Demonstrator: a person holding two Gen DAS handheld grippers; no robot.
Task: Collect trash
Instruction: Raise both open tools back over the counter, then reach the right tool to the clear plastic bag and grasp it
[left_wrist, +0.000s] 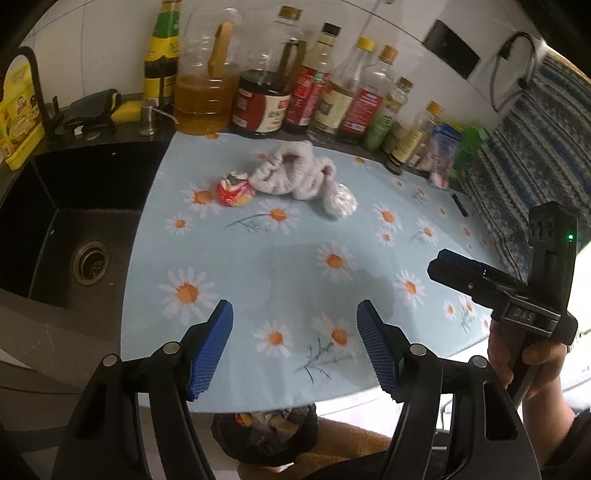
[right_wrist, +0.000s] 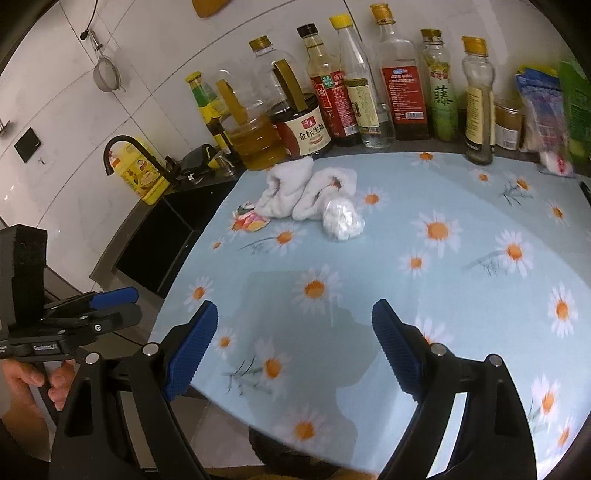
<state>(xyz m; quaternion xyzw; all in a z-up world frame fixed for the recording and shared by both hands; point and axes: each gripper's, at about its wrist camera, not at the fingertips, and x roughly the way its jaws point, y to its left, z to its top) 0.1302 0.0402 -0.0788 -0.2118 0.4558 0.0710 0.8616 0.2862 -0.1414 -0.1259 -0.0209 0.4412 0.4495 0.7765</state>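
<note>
A crumpled red wrapper and a crumpled clear plastic ball lie on the daisy-print countertop, on either side of a bunched white cloth. My left gripper is open and empty, above the near edge of the countertop. My right gripper is open and empty, also near the front edge; it shows in the left wrist view. A black bin bag with trash in it sits below the counter edge.
A black sink with a black tap lies to the left. A row of sauce and oil bottles lines the back wall. Packets stand at the back right. A patterned cloth hangs on the right.
</note>
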